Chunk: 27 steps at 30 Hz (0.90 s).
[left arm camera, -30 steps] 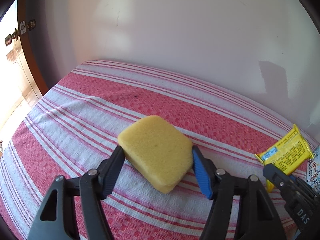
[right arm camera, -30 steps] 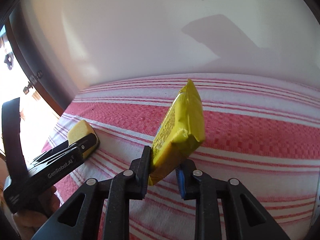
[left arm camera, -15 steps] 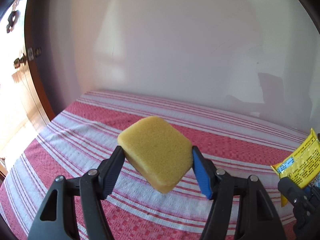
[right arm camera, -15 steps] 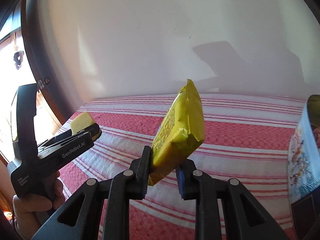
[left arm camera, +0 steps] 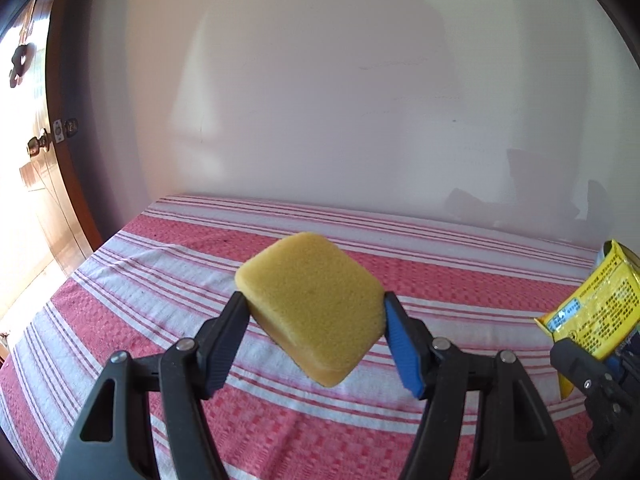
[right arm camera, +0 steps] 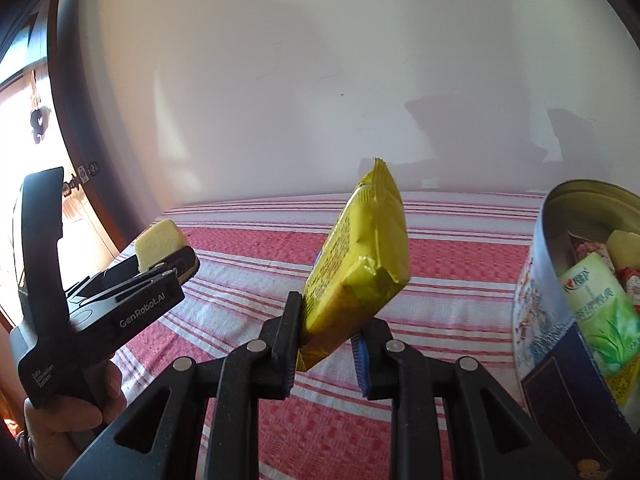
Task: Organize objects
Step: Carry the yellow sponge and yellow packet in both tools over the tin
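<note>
Jaws grip sponge [left arm camera: 316, 304] left, yellow packet [right arm camera: 360, 264] right; only right view shows filled tin [right arm camera: 568, 264].

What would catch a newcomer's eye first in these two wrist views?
Two yellow things held in the air over the red-and-white striped cloth: a sponge clamped in the left gripper and a yellow packet pinched upright in the right gripper. At the right view's edge stands an open tin, already holding packets.
</note>
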### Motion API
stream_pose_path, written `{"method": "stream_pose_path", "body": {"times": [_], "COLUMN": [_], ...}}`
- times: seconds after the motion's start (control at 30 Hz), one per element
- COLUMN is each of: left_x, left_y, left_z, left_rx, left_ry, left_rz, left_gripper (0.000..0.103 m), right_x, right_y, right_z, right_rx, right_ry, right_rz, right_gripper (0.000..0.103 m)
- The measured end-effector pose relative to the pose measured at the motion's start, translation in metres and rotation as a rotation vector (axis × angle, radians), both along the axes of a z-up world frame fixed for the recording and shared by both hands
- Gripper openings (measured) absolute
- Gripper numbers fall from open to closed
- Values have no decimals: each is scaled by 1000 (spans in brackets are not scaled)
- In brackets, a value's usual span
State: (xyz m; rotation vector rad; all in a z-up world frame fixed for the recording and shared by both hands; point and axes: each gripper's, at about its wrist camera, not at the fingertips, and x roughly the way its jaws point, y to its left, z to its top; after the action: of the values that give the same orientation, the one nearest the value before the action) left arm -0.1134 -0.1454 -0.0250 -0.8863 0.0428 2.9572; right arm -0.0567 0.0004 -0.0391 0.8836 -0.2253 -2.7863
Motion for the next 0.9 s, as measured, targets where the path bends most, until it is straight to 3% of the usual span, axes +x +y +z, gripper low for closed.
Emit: {"method": "stream_pose_path", "body": {"times": [0.2,0.3,0.9], "left_x": [19,27,66], "left_y": [17,23,52], "left_z": [3,5,7], "left_rx": [-19,-20,-1], "left_ry": [23,30,73], "left_rz": [-19,-26,-37], "left_gripper": [67,67,67], "right_x": [7,-15,-3], "right_y": [-1,-41,-63], "right_z": [2,-11,-9], "right_rx": [18,27,65], "right_ry": [10,13,50], "right_rz": [-3,-9,-19], "right_gripper": [25,25,26]}}
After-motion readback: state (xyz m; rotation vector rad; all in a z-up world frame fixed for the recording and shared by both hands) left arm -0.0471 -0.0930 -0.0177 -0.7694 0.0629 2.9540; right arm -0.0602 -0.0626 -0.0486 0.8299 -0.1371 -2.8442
